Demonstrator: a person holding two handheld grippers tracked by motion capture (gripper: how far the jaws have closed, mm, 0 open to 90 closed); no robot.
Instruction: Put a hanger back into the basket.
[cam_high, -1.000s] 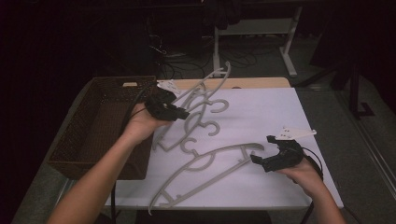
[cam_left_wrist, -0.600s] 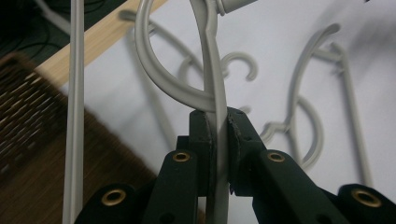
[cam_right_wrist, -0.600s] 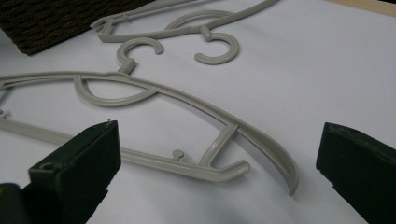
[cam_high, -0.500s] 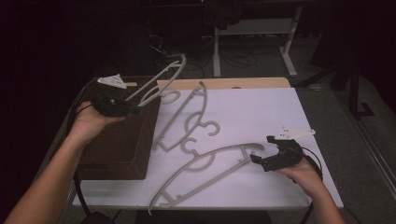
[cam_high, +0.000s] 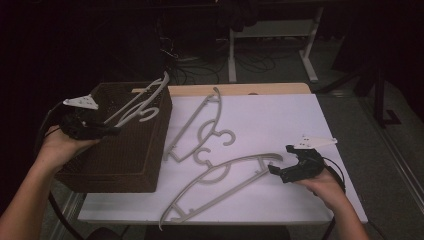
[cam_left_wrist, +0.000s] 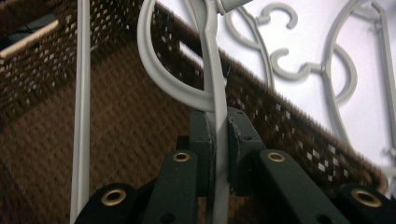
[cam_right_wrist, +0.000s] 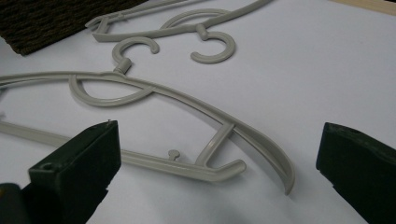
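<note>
The grey hanger (cam_high: 137, 102) is thin, smooth plastic with a curved hook and long bent arms. It hangs over the open top of the brown basket (cam_high: 130, 160), at the left side of the tabletop (cam_high: 280, 120). The left tool (cam_high: 114, 131) has its two black jaws squeezed tight on one flat strip of this hanger (cam_left_wrist: 215, 116), and in the left gripper view the strip runs straight up between the pads. A round loop of the hanger curls off to the side just above the jaws.

The basket is a box shape, woven, with lots of tiny holes in its walls (cam_left_wrist: 289, 126). It looks rough and bumpy.

Two more grey hangers lie flat on the white, smooth tabletop. The middle hanger (cam_high: 200, 125) lies just beside the basket. The near hanger (cam_high: 220, 182) is long and bowed like a bridge, with a small round hook (cam_right_wrist: 135, 49).

The right tool (cam_high: 272, 169) rests low by one end of the near hanger. Its jaws stand wide apart and hold nothing; the hanger's curved tip (cam_right_wrist: 280, 168) lies between them.
</note>
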